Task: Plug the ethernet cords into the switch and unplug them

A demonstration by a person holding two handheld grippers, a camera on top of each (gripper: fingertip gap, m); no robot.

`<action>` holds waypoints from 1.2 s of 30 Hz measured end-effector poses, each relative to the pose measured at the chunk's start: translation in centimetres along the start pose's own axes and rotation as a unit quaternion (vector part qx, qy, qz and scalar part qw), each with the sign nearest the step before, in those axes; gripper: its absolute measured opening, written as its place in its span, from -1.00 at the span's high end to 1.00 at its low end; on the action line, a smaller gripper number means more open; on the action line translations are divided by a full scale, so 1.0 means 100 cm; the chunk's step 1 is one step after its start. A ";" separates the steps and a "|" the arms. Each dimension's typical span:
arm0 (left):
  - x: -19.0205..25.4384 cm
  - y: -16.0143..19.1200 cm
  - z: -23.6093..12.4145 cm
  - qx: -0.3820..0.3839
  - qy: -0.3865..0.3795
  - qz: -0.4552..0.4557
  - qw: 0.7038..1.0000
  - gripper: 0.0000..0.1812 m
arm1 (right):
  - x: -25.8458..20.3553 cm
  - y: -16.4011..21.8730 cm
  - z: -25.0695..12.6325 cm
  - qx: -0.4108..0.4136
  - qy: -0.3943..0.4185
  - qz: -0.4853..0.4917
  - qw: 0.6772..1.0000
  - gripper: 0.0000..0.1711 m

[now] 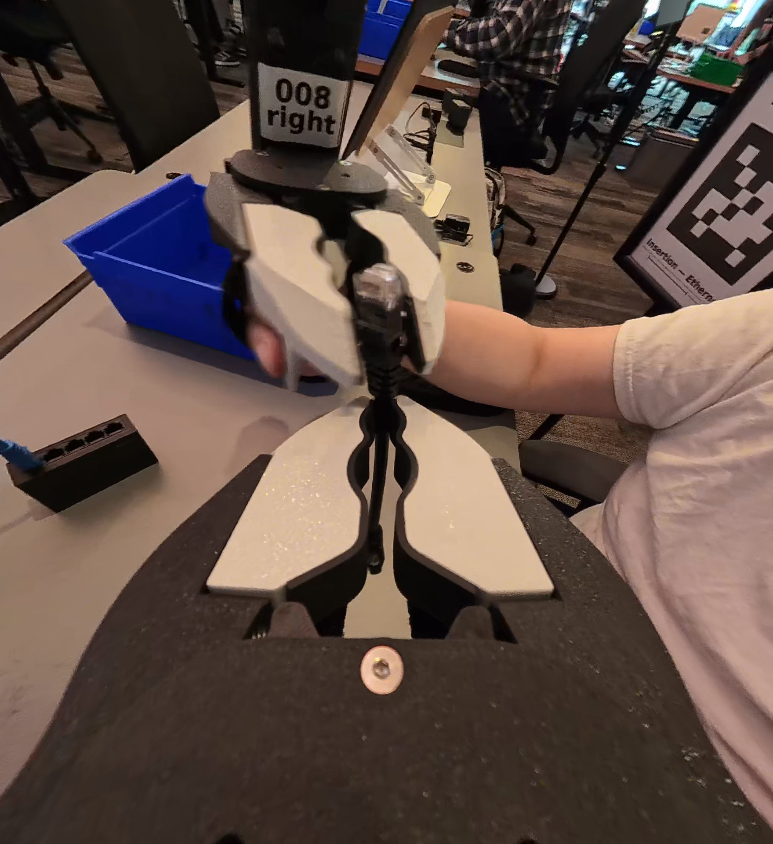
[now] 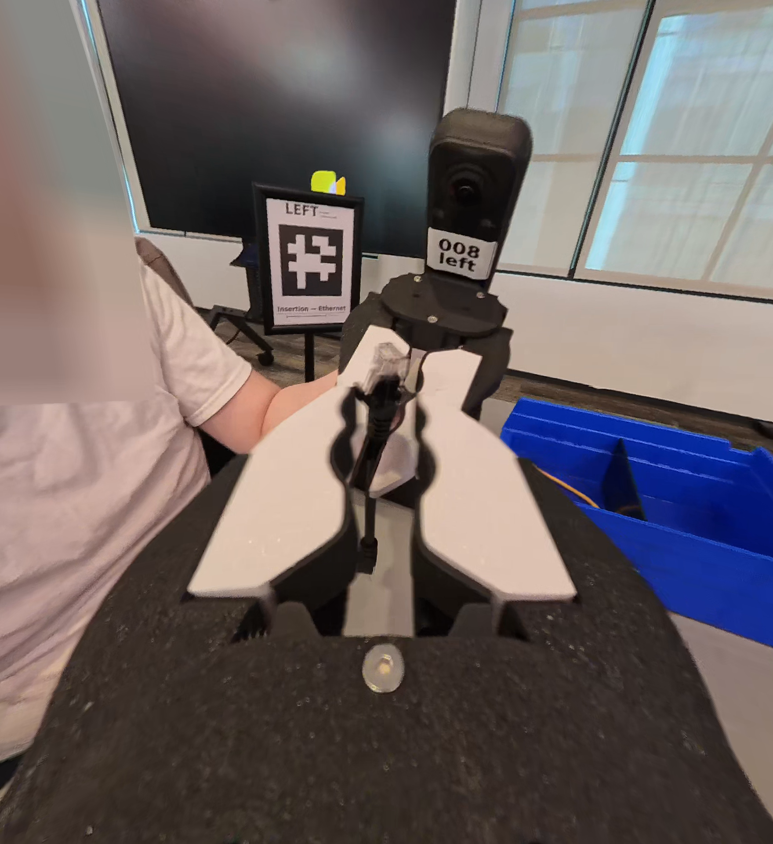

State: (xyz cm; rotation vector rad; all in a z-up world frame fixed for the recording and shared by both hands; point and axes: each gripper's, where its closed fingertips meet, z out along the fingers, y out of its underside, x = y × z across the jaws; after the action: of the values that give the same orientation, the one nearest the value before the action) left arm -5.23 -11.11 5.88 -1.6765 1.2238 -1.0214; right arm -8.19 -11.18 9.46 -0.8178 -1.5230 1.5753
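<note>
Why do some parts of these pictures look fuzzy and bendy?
Left wrist view: the wide lens bends the table edge, and the right tool looks smeared, while the black switch stays sharp. Right wrist view: the left tool and clear plug look soft, and the windows glow bright.

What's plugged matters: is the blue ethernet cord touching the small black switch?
Touching: left wrist view shows the blue ethernet cord plugged into the black switch.

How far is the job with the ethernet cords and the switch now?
Done: a blue cord sits in the switch. In hand: the left gripper and right gripper both pinch a black cord in the air. Left: plug it into a free port, then unplug both.
</note>
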 end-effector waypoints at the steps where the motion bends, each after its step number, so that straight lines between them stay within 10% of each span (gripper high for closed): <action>1: 0.000 0.001 0.000 -0.001 -0.001 0.003 1.000 0.95 | -0.002 0.001 0.001 -0.003 -0.006 -0.004 1.000 0.81; 22: -0.067 0.016 -0.008 0.000 -0.212 0.006 0.977 0.94 | 0.060 -0.007 -0.015 0.025 0.200 0.072 0.977 0.83; 36: -0.054 0.025 -0.004 -0.032 -0.157 -0.021 0.987 0.95 | 0.050 0.004 -0.012 -0.042 0.172 0.080 0.981 0.83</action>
State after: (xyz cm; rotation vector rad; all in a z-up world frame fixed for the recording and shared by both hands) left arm -7.50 -6.49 2.92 -1.8392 1.0255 -0.7124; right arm -9.57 -6.23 9.27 -1.2179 -1.3043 1.3979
